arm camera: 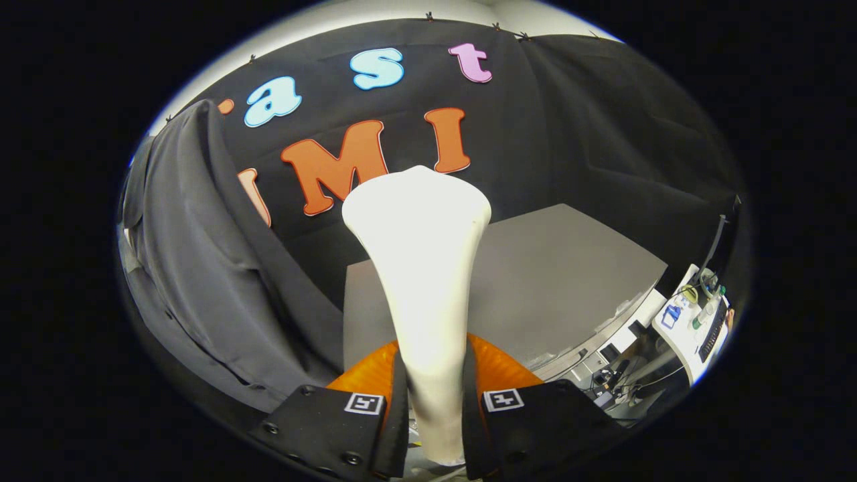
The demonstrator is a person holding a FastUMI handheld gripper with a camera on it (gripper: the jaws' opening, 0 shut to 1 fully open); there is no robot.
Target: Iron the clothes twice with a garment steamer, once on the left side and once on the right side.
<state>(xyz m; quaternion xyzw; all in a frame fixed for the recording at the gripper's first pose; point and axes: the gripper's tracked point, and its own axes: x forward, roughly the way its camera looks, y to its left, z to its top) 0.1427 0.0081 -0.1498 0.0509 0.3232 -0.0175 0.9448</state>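
The white garment steamer [423, 268] stood upright between the two fingers of the gripper [434, 402], its narrow handle caught low down between them and its body widening upward into a broad, rounded head that rose well above the fingertips. Both black fingers [395, 408] pressed against the handle from either side, so the tool was clamped on the steamer; each finger carried a small square black-and-white marker [365, 403] on its upper face, and orange padding [368, 371] bulged out behind the fingers on both sides of the handle. To the left of the steamer, and apart from it, hung the dark grey garment [214, 281], draped in long folds with a seam or placket running down its near edge; whether its fabric touched the steamer's head could not be told, though a gap of dark backdrop showed between them. Beyond the steamer lay a grey table [569, 268], its flat top stretching away to the right of the handle. Behind everything hung the black cloth wall [589, 134] of the booth. Off past the table's right edge sat a white shelf or cart [696, 328] cluttered with small items and cables, too small to make out.
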